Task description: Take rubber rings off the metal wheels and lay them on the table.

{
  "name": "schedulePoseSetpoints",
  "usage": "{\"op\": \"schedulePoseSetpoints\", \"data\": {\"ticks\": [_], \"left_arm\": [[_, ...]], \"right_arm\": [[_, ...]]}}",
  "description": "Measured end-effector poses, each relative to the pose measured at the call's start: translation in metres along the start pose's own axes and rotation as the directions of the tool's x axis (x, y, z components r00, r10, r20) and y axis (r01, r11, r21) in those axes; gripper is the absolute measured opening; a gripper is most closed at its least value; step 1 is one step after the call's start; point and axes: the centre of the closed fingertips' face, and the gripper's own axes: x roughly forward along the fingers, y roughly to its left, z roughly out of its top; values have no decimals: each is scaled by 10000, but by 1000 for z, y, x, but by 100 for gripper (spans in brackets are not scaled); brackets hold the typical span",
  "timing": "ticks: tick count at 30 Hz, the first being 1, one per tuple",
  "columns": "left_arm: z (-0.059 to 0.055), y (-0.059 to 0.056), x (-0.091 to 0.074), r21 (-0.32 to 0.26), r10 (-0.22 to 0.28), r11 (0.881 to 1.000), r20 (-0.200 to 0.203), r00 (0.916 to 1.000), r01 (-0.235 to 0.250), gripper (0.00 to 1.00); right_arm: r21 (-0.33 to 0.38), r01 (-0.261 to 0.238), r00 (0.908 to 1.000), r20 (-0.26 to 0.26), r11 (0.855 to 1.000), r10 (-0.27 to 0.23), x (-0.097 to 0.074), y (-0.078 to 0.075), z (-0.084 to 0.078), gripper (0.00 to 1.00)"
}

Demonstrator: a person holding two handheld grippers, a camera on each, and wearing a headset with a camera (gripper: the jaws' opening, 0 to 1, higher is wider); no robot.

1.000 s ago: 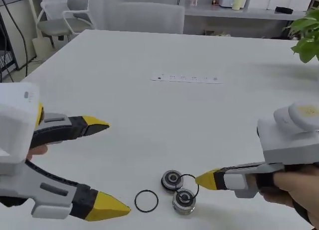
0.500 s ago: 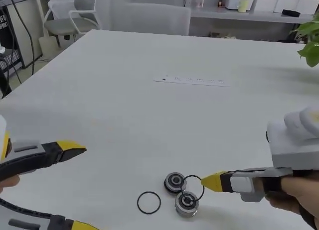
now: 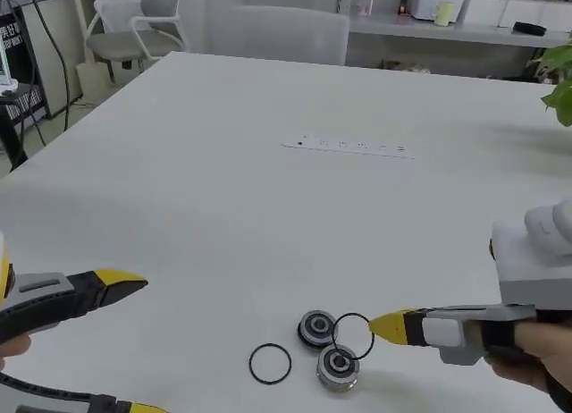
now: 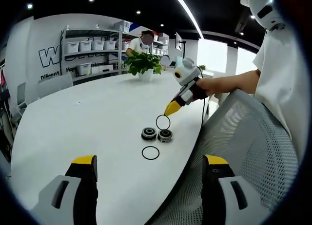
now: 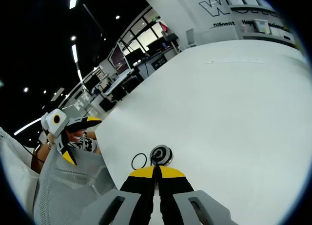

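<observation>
A white table [image 3: 268, 216] stretches away, wide and bare beyond the work. At its near edge two metal wheels [image 3: 317, 328] sit close together.

The right gripper [image 3: 380, 326] comes in from the right. Its yellow tips are pressed together on a thin black held ring [image 3: 353, 335], which hangs just above the table between the two wheels. A loose ring [image 3: 270, 363] lies flat on the table just left of the wheels, apart from them.

The left gripper [image 4: 151, 161] hovers low on the left, well away from the wheels, with its jaws spread wide and nothing between them.

Writing: on the far wall a large word begins with "W". Smaller print under it looks like "Diligent" and the rest is too small to read. A white strip [image 3: 350, 146] lies mid-table and its markings are unreadable.

The table edge runs just beside the wheels on the person's side, with a mesh chair back [image 4: 243, 137] right behind it. A plant [image 4: 141, 63] stands at the far right end. An office chair [image 3: 134, 37] stands past the far left corner.
</observation>
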Motion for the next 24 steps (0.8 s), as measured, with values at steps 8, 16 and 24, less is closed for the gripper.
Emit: {"op": "schedulePoseSetpoints", "data": {"ticks": [8,16,24], "left_arm": [[-5,-5,3,45,-289,9996,-240,9993,290,92],[-4,-6,3,43,-314,9995,-185,9993,315,92],[-6,-5,2,37,-247,9997,-251,9994,248,91]], "right_arm": [[239,-7,9992,398,9997,-3,-3,3,7,0],[247,-116,9957,923,9996,93,-5,12,19,0],[33,-310,9958,861,9995,307,2,25,20,0]]}}
